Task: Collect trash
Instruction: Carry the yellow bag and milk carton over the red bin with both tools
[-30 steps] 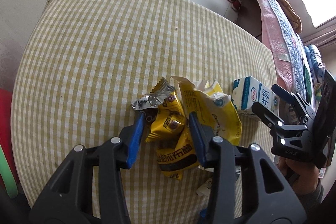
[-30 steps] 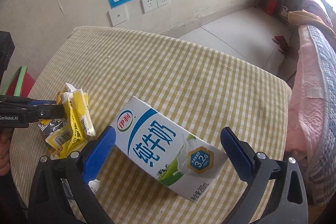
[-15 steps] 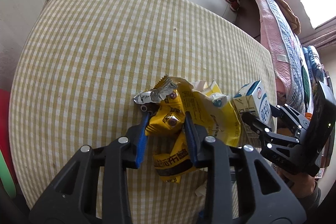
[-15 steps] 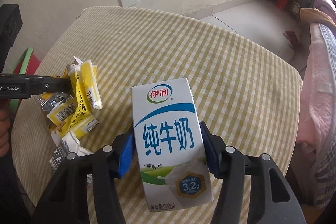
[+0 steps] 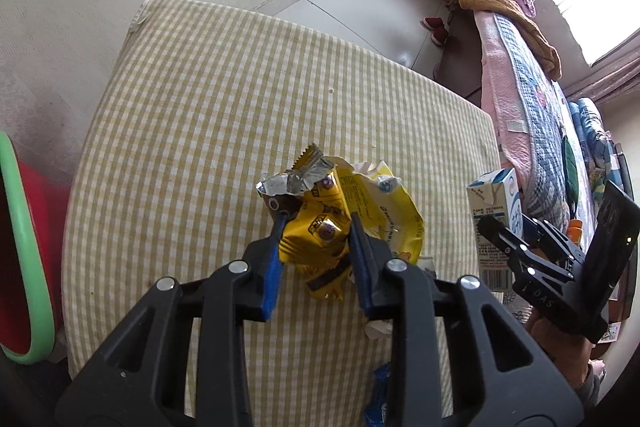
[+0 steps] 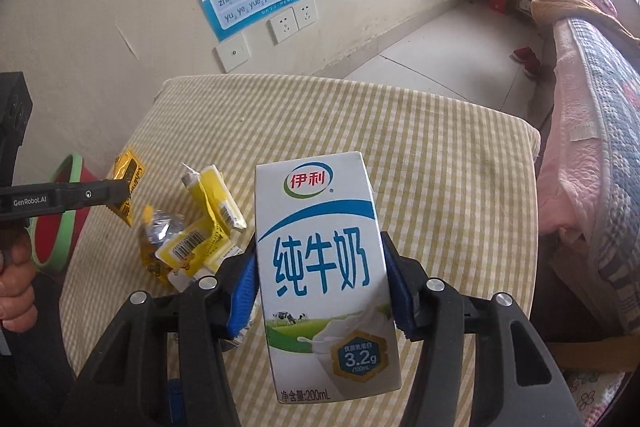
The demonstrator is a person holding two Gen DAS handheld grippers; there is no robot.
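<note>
My left gripper (image 5: 319, 223) is shut on a small yellow snack wrapper (image 5: 320, 233), held a little above the checked table (image 5: 200, 107). Behind it on the cloth lie a larger yellow bag (image 5: 394, 215) and a crumpled silver foil (image 5: 294, 183). The right wrist view shows the lifted wrapper (image 6: 128, 173) apart from the pile of yellow wrappers (image 6: 204, 231) on the table. My right gripper (image 6: 320, 269) is shut on a white and blue milk carton (image 6: 324, 267), upright and off the table. The carton (image 5: 494, 211) also shows at the right of the left wrist view.
A red basin with a green rim (image 5: 24, 247) stands on the floor left of the table. A white paper scrap (image 5: 378, 331) and a blue wrapper (image 5: 378, 399) lie near the table's front edge. A bed (image 5: 520, 79) runs along the right side.
The left jaws closed on the yellow wrapper and lifted it off the pile. The right jaws closed on the lying milk carton, stood it upright and raised it.
</note>
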